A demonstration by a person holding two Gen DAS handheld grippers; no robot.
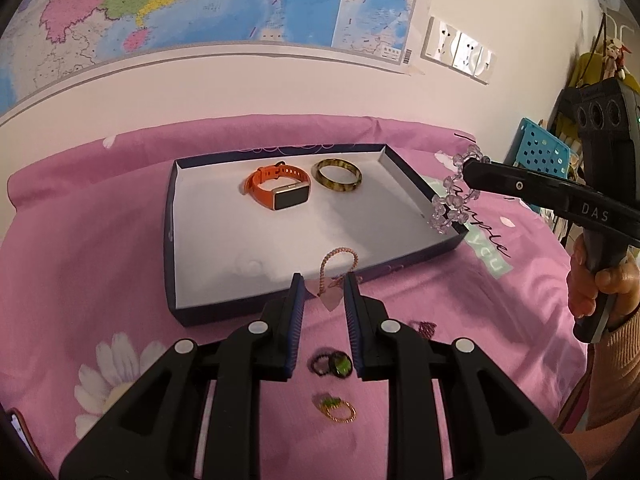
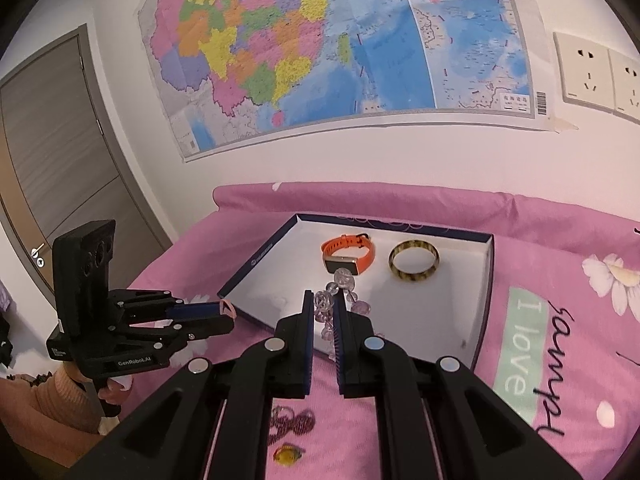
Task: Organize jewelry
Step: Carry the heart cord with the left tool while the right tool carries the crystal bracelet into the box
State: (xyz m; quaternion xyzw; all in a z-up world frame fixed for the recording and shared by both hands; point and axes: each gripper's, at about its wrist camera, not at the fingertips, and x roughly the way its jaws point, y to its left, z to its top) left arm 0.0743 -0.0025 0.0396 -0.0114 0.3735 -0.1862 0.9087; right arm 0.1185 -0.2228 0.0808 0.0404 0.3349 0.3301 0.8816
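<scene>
A dark blue tray with a white floor lies on the pink bedspread; it also shows in the right wrist view. In it lie an orange smart band and a green-brown bangle. My left gripper is shut on a pink bead bracelet with a pale heart pendant, held over the tray's near edge. My right gripper is shut on a clear purple crystal bracelet, held above the tray's right rim.
Rings lie on the bedspread below the left gripper: a dark ring with a green stone and a gold ring. Purple rings and an amber ring lie below the right gripper. A wall map hangs behind.
</scene>
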